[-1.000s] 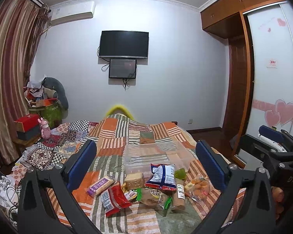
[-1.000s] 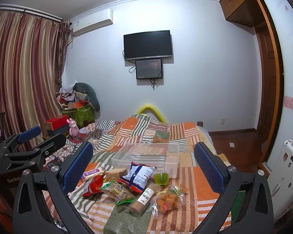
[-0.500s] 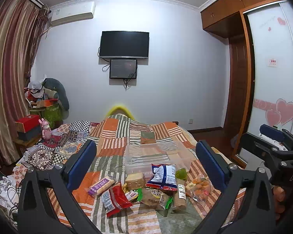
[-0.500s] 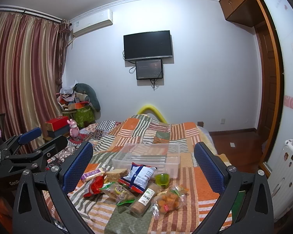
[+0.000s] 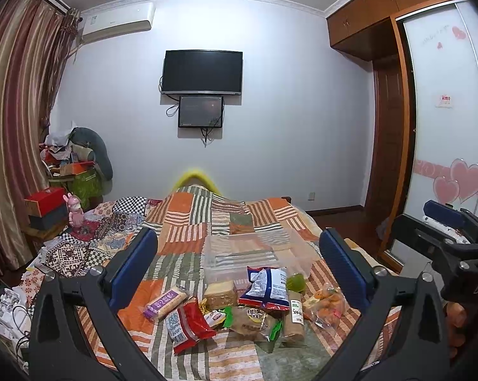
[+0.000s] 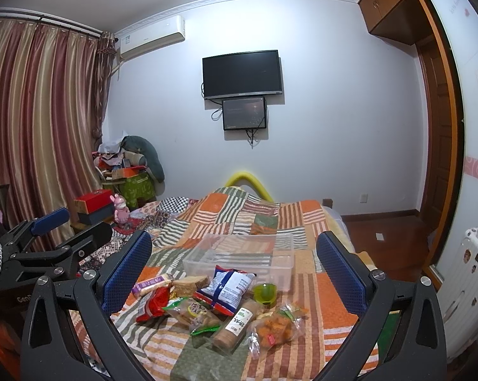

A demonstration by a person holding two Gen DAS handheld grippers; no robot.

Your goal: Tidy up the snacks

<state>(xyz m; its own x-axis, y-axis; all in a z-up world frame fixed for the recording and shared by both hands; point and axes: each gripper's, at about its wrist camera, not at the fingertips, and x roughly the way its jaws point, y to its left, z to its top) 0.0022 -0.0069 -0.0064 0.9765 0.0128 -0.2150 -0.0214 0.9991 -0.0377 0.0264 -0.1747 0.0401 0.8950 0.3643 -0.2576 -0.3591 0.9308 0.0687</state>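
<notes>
Several snack packs lie in a heap on the striped quilt of the bed (image 5: 188, 222): a blue-white chip bag (image 5: 265, 287) (image 6: 227, 287), a red bag (image 5: 188, 324) (image 6: 151, 304), a purple-label bar (image 5: 165, 300), a cookie roll (image 6: 235, 324) and a bag of orange snacks (image 6: 275, 325). A clear plastic bin (image 5: 254, 250) (image 6: 242, 254) stands just behind them, empty. My left gripper (image 5: 239, 273) and right gripper (image 6: 234, 273) are both open and empty, held above and short of the heap.
A green cup (image 6: 264, 293) sits beside the bin. Cluttered boxes and a pink toy (image 5: 75, 211) stand left of the bed by the curtain. A wardrobe (image 5: 442, 158) is on the right. A white suitcase (image 6: 470, 285) stands at the right.
Both views have shifted very slightly; the snacks and the bin have not moved and both grippers stay open.
</notes>
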